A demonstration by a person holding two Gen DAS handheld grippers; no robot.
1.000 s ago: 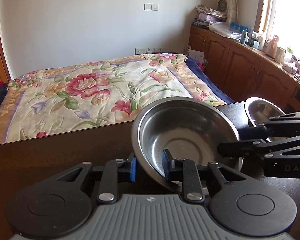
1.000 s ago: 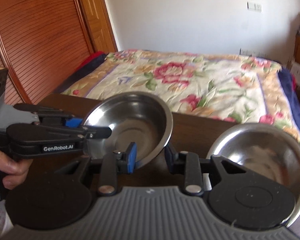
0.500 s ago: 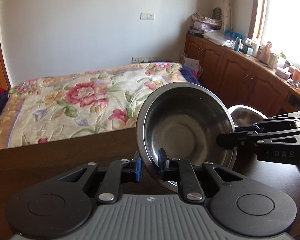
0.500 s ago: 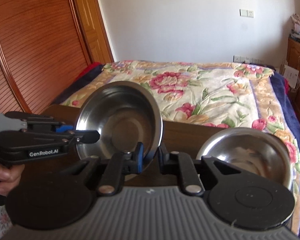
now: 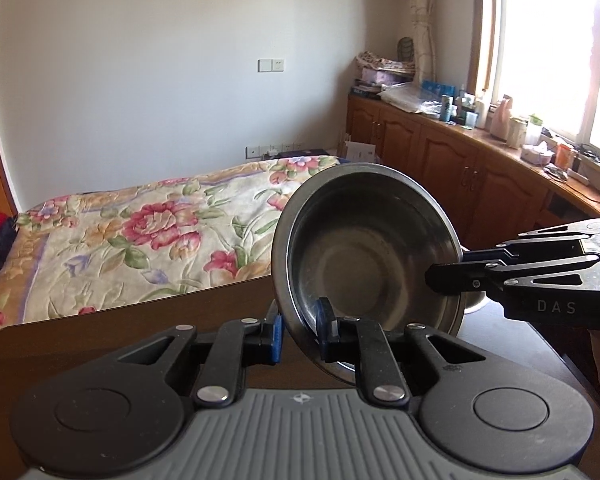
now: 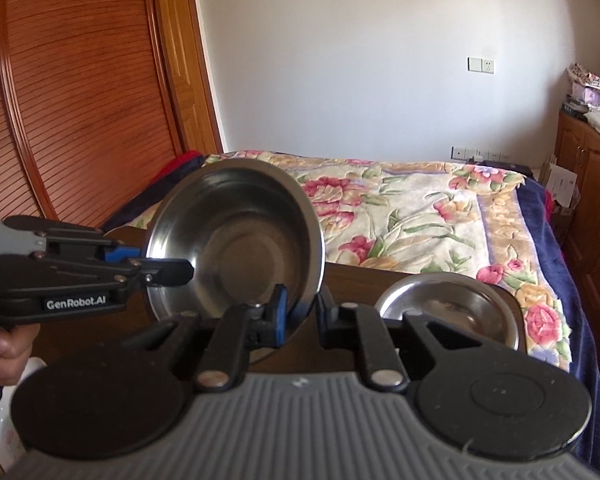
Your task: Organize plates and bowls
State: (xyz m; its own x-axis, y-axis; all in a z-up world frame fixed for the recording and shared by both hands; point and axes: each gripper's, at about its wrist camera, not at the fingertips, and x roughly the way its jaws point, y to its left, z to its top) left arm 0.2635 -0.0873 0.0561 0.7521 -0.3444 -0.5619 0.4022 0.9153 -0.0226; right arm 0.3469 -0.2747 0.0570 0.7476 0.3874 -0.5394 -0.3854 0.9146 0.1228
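**Now airborne: bowl held on two sides, tipped nearly upright**

Quickly: steel bowl (image 5: pixel 366 248) is off the dark table (image 5: pixel 100 332) and tilted hard, its open face turned toward both cameras. A second ago it sat lower and flatter, rim close to the tabletop; half a second ago it was partway up. So what changed is lift plus tilt.

Left gripper (image 5: pixel 298 330) jaws nearly closed, pinching the bowl's rim at 6 o'clock in the left wrist view, blue pad outside, other finger inside the bowl. Right gripper (image 6: pixel 302 310) is the same: narrow gap, clamped on the rim at about 5 o'clock of the bowl in its own view. From the left camera the right gripper comes in at 3 o'clock; from the right camera the left gripper comes in at 9 o'clock, a hand (image 6: pixel 2 344) visible behind it.

Second bowl (image 6: pixel 446 306) rests flat on the table at 3 o'clock of the held bowl in the right wrist view, well clear of it. In the left view only a sliver shows behind the right gripper.

Judgement: pickup done, carry phase. Likely destination is nesting into the second bowl, which needs levelling first. Risk: thin slick rim, two grips pulling unevenly could twist it loose.

Flowered bed (image 5: pixel 140 240) behind the table, irrelevant.
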